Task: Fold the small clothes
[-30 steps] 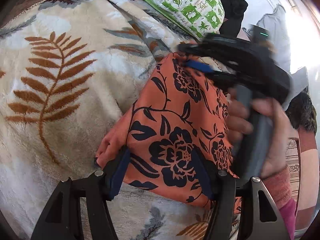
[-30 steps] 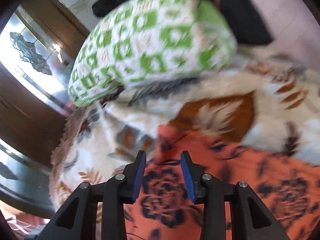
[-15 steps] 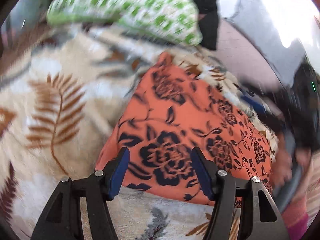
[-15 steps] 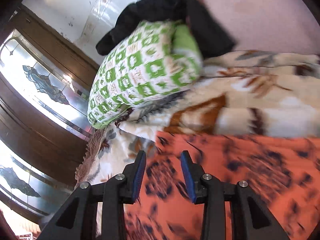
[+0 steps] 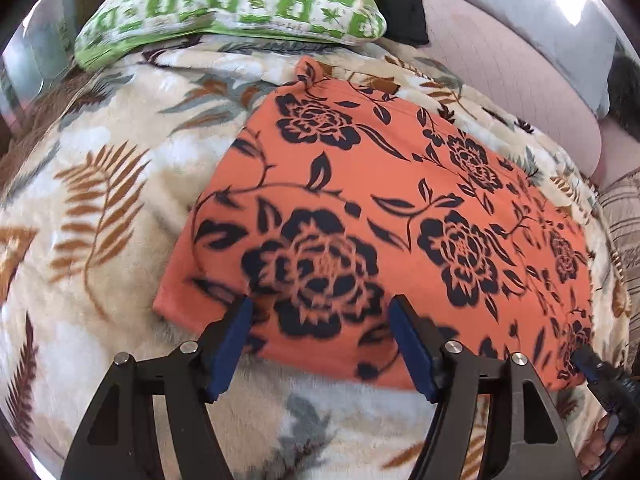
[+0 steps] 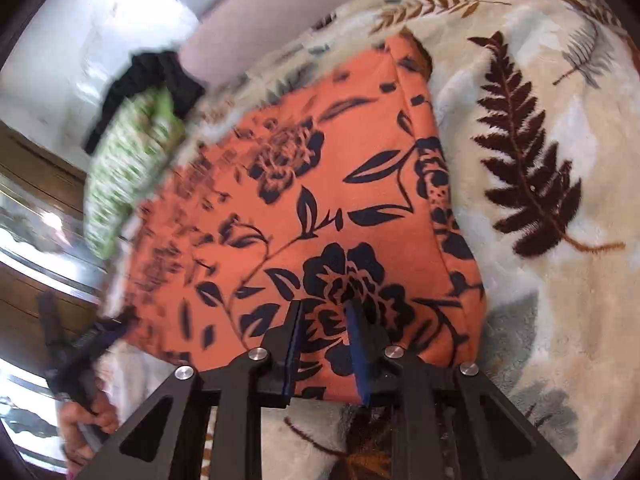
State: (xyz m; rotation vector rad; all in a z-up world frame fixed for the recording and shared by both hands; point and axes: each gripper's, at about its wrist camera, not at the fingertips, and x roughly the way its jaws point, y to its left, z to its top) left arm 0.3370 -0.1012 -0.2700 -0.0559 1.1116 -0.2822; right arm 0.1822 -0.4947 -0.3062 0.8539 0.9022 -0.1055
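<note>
An orange cloth with black flowers [image 5: 380, 216] lies spread flat on a cream leaf-print blanket [image 5: 100, 200], filling the middle of both views. The left gripper [image 5: 320, 344] tilts steeply down over the cloth's near edge at lower centre, jaws opening and wide apart, clamping nothing. The right gripper [image 6: 322, 344] angles down at lower centre of its view, jaws closing over the cloth's near hem without pinching it. A green patterned pillow [image 5: 232, 4] sits at the upper left.

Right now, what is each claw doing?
Left claw: opening, nothing gripped, over the orange cloth.
Right claw: closing over the cloth's near edge, nothing pinched yet.
</note>
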